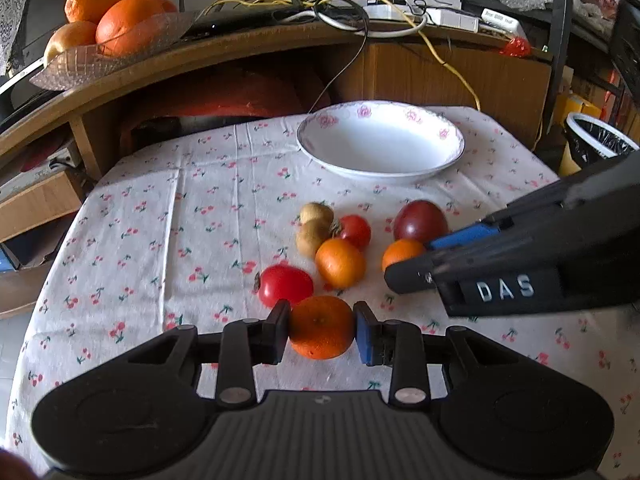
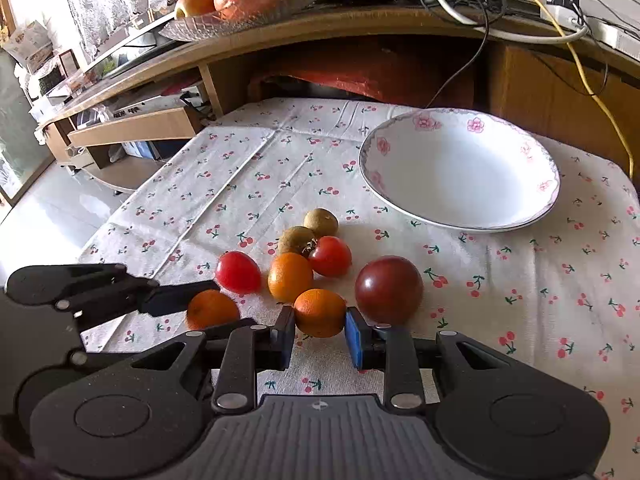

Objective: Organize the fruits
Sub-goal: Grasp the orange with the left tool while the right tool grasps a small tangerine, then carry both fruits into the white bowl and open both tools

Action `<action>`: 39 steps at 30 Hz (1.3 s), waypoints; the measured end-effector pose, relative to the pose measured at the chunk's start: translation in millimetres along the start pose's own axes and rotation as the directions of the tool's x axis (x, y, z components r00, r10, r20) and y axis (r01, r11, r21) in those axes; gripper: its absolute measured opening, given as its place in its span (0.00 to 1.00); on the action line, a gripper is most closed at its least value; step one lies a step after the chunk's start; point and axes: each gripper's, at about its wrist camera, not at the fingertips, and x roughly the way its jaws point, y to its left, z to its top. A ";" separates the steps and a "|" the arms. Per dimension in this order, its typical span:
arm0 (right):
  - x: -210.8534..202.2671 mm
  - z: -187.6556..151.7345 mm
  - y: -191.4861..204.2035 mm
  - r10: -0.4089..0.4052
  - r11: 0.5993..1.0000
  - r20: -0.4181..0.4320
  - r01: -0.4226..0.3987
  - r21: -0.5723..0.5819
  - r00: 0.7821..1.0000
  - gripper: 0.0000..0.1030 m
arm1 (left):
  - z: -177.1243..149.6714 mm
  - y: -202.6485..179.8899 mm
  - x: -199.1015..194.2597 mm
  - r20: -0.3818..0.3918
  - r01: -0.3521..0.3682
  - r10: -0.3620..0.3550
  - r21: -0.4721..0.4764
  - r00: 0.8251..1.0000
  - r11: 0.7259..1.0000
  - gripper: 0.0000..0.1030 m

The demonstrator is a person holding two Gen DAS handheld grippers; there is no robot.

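Each pair of tongs, left [image 1: 322,330] and right [image 2: 320,330], clamps one of three mandarins [image 1: 340,268] on the worktop [image 1: 160,240], beside two tomatoes [image 1: 285,285], two kiwis [image 1: 316,214], one plum [image 1: 420,222], one bowl [image 1: 380,140]. Right tongs read "DAS".

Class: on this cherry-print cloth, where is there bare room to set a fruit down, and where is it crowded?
Free: the white bowl, and the cloth left of it up to the shelf. Crowded: the fruit cluster around the loose orange, where both grippers each flank an orange.
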 end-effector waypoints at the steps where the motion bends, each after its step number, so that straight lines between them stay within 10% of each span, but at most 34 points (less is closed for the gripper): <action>1: -2.5 0.4 -0.8 -0.001 1.000 0.003 0.001 0.001 1.000 0.22 | 1.7 -1.1 -0.7 0.004 -0.001 0.001 0.005 1.000 1.000 0.40; 39: 16.3 61.2 -97.4 -0.137 0.981 0.064 0.126 0.148 0.989 0.23 | 106.4 -26.7 89.9 0.037 0.052 -0.057 0.123 0.998 0.991 0.40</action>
